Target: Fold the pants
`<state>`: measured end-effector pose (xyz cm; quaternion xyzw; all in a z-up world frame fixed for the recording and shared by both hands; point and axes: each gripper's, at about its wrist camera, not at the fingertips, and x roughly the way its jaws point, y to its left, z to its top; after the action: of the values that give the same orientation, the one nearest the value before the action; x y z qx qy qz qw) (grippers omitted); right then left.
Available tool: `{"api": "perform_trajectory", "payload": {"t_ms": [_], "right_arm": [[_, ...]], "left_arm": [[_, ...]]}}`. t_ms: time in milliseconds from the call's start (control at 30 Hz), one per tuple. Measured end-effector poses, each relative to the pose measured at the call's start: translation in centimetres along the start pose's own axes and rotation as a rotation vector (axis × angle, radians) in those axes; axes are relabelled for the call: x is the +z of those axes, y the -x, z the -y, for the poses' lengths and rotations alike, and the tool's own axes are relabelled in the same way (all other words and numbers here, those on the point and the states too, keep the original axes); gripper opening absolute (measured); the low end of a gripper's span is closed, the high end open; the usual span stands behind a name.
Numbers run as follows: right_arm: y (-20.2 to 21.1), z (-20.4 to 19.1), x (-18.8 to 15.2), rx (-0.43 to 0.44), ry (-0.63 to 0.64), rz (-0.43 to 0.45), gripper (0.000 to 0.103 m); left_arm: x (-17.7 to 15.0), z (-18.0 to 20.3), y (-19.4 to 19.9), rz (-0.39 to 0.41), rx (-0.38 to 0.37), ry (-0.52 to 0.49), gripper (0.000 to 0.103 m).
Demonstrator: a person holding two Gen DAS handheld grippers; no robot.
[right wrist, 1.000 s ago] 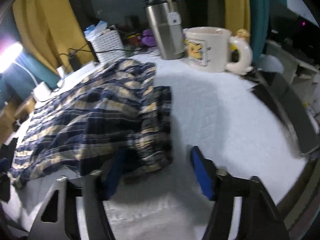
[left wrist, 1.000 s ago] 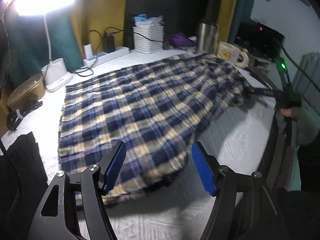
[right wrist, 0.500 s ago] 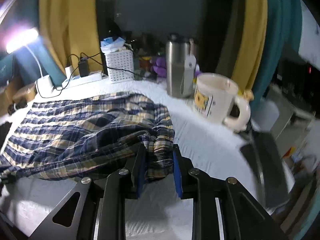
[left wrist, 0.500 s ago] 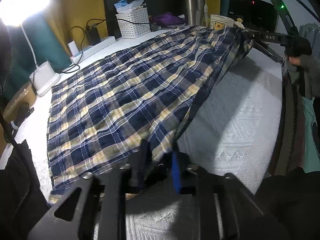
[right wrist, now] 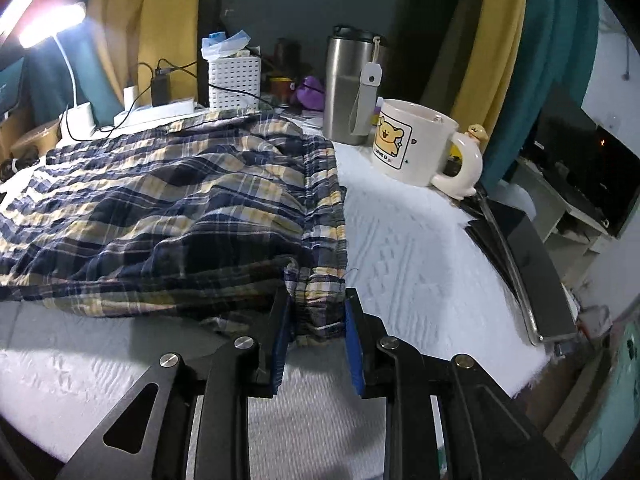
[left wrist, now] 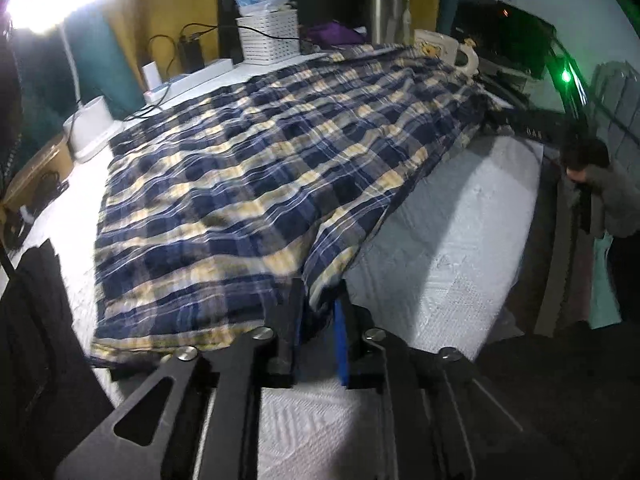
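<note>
- The left gripper (left wrist: 319, 312), jaws just widening slightly, pinches the hem corner of the navy-and-yellow plaid cotton pants (left wrist: 256, 168).
- The right gripper (right wrist: 316, 312), jaws easing apart, apparently clamps the gathered waistband on the white textured cloth (right wrist: 420, 256).

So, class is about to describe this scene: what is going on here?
A person is folding plaid pants on a white-covered table, a handheld gripper in each hand. The left gripper pinches the near corner at the leg end, and the right gripper pinches the near corner of the waistband. Both grips have just loosened slightly, cloth still between the pads. The near edge is lifted off the table between them; the rest lies flat. A mug and steel tumbler stand beyond the waistband.
</note>
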<state>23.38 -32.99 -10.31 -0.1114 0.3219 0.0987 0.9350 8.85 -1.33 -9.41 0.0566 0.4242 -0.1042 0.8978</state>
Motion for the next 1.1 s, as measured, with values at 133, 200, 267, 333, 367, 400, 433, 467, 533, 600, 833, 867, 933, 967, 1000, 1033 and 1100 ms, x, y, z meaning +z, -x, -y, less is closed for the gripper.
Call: {"api": "perform_trajectory", "payload": {"t_ms": [133,200,267,333,367,400,433,467,533,600,833,867,933,967,1000,1033,1100], "right_arm": [[1.0,1.0,0.1,-0.004,-0.045,-0.003,0.055],[1.8,1.6,0.2,0.003,-0.072,0.014,0.094],[2.1,1.9,0.6,0.014,-0.091,0.023,0.094],[2.3,2.1,1.1,0.013,-0.099,0.030,0.094],[2.2,2.1,1.4,0.012,-0.099,0.031,0.094],[2.2,2.0,1.7,0.015,-0.099,0.034,0.094],[2.2,2.0,1.9,0.018,-0.100,0.038,0.094],[2.1,2.0,2.2,0.023,-0.104,0.041,0.094],[2.0,1.9,2.8,0.037,-0.110,0.048,0.094],[1.7,1.8,3.3,0.041,-0.112,0.047,0.094],[0.7,1.4,4.3,0.059,-0.108,0.047,0.094],[0.6,1.4,4.3,0.061,-0.107,0.045,0.094],[0.3,1.4,4.4,0.061,-0.107,0.041,0.094],[0.1,1.4,4.4,0.063,-0.108,0.039,0.094],[-0.1,1.4,4.4,0.064,-0.108,0.038,0.094],[-0.2,1.3,4.5,0.064,-0.107,0.036,0.094],[-0.3,1.0,4.4,0.066,-0.099,0.030,0.094]], "left_arm": [[-0.6,-2.0,2.2,0.048,0.050,0.059,0.053],[-0.8,-3.5,3.2,0.070,0.084,0.108,0.053],[-1.0,-5.5,3.8,0.089,0.126,0.174,0.054],[-1.3,-7.6,3.5,0.078,0.165,0.245,0.054],[-1.4,-8.5,3.1,0.065,0.188,0.270,0.054],[-1.5,-9.2,2.7,0.053,0.208,0.288,0.054],[-1.5,-9.7,2.4,0.042,0.218,0.303,0.054],[-1.5,-10.2,2.2,0.037,0.215,0.315,0.054],[-1.5,-10.9,1.8,0.039,0.196,0.335,0.054],[-1.1,-10.9,1.4,0.045,0.178,0.325,0.054],[-0.1,-11.4,-0.9,0.013,0.165,0.303,0.050],[-0.1,-11.5,-1.1,0.007,0.161,0.303,0.040],[-0.2,-11.5,-1.5,-0.005,0.160,0.288,0.021],[-0.2,-11.4,-1.5,-0.009,0.162,0.278,0.009],[-0.1,-11.4,-1.5,-0.012,0.165,0.270,0.000],[-0.2,-11.5,-1.3,-0.013,0.161,0.270,0.000],[-0.2,-11.4,-0.6,-0.006,0.181,0.256,0.000]]}}
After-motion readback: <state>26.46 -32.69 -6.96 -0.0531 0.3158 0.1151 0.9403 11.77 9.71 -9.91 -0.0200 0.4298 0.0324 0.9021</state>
